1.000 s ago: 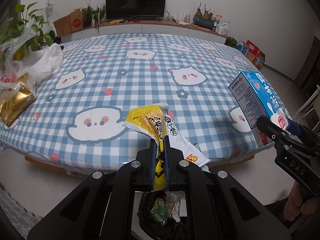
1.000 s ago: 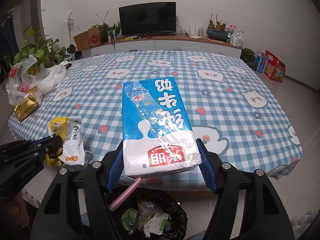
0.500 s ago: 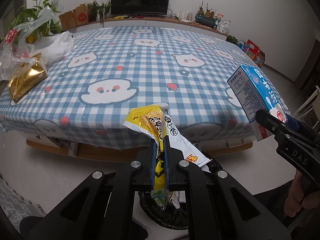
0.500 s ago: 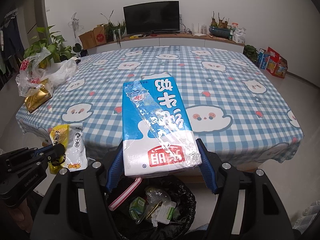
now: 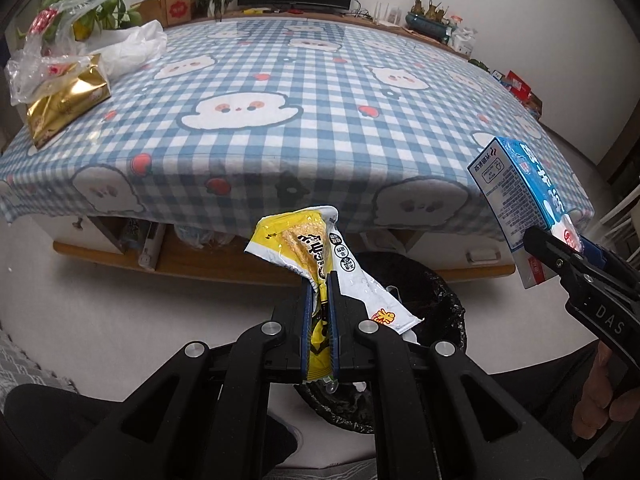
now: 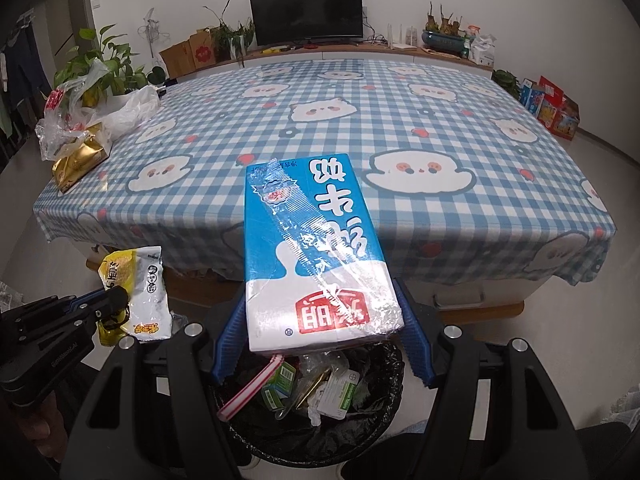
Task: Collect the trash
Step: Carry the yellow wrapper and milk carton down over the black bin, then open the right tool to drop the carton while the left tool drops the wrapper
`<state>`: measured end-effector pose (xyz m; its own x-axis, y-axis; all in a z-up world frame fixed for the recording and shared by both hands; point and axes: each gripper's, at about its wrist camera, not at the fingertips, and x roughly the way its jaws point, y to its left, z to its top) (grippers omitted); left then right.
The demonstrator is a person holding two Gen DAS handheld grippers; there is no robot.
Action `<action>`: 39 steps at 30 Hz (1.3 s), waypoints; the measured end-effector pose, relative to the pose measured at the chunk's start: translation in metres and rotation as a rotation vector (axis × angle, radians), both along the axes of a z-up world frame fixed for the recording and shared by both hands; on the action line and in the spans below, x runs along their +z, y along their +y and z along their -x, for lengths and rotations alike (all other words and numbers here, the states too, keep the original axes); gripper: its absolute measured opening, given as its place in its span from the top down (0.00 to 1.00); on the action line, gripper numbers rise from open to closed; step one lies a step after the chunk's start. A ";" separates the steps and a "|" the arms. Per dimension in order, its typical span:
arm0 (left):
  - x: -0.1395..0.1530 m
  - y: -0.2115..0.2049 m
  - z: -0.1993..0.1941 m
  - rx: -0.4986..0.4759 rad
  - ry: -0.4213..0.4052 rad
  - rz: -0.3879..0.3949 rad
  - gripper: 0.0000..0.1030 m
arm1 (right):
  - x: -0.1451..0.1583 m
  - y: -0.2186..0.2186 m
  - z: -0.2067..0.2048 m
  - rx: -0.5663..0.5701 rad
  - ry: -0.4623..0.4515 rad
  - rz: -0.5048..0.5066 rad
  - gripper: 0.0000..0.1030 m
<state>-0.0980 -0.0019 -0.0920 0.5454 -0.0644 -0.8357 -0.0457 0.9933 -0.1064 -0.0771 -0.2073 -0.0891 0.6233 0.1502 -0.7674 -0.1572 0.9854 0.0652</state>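
The blue-and-white milk carton (image 6: 316, 252) bore large white Chinese characters, seen upside down, and a red label near its base, under a wrinkled clear film. The snack wrapper (image 5: 320, 264) was yellow and white, crumpled, with small round black marks and orange print. "DAS" was readable on the right gripper (image 5: 560, 256) body. The left gripper (image 5: 320, 292) had its fingers nearly closed, pinching the wrapper, which stood up beyond the fingertips. The right fingers stood wide, clamping the carton's sides. Below both sets of fingers sat a black-lined trash bin (image 6: 384, 432); beyond them lay the checked worktop (image 6: 400, 120).
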 end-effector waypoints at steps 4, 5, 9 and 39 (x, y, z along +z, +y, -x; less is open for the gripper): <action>-0.013 0.000 0.000 0.007 0.009 -0.017 0.94 | -0.015 0.006 0.003 0.012 0.019 0.010 0.39; -0.016 0.001 0.000 0.011 0.012 -0.021 0.94 | -0.019 0.007 0.004 0.013 0.024 0.016 0.38; -0.030 0.003 -0.001 0.026 0.022 -0.027 0.94 | -0.033 0.012 0.006 0.024 0.053 0.018 0.38; -0.078 -0.037 -0.017 -0.032 0.073 -0.042 0.94 | -0.103 -0.011 -0.012 -0.017 0.177 0.007 0.15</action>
<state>-0.0807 -0.0392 -0.1698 0.4815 -0.0446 -0.8753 -0.0202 0.9979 -0.0620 -0.0654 -0.2188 -0.1925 0.4806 0.1356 -0.8664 -0.1274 0.9883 0.0840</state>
